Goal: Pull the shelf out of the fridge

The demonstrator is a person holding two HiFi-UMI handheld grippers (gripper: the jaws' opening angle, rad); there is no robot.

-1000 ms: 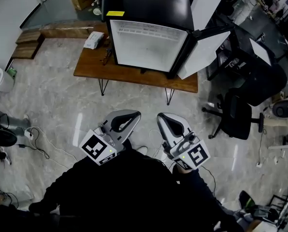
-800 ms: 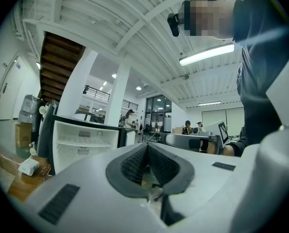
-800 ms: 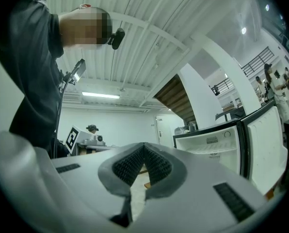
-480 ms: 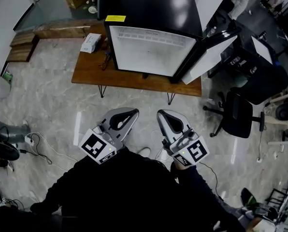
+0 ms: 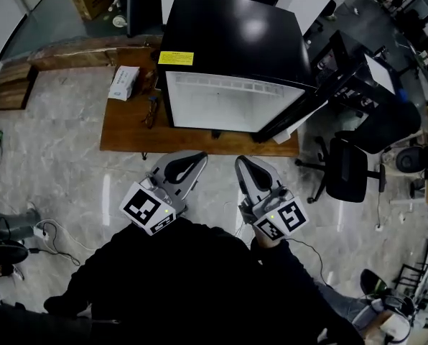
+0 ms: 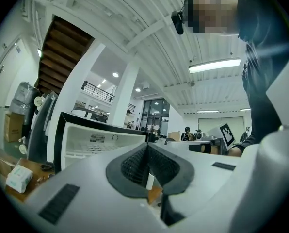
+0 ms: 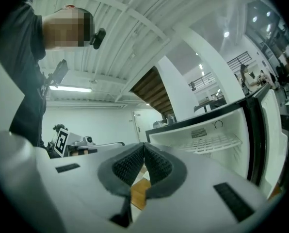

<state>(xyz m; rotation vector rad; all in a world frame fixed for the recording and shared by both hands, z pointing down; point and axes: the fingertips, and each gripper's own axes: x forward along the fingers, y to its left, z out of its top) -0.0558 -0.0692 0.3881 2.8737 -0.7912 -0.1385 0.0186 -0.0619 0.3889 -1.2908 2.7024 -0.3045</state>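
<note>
1. On the wooden desk (image 5: 124, 131) in front of me stood a black fridge (image 5: 232, 38). Its door (image 5: 300, 113) was swung open to the right.
2. The white wire shelf (image 7: 216, 142) lay flat inside the fridge. Nothing of mine was touching it.
3. My left gripper (image 5: 197, 159) was close to the front edge of the desk, but short of the fridge. Its fingers were pressed tight together, and there was nothing between them.
4. My right gripper (image 5: 241, 163) was just beside the left one, and it pointed at the fridge too. Its fingers were closed all the way as well, and they held nothing.
5. A small white box (image 5: 124, 83) lay on the desk, left of the fridge.
6. A black chair (image 5: 347, 171) stood on the floor to the right of the desk.
</note>
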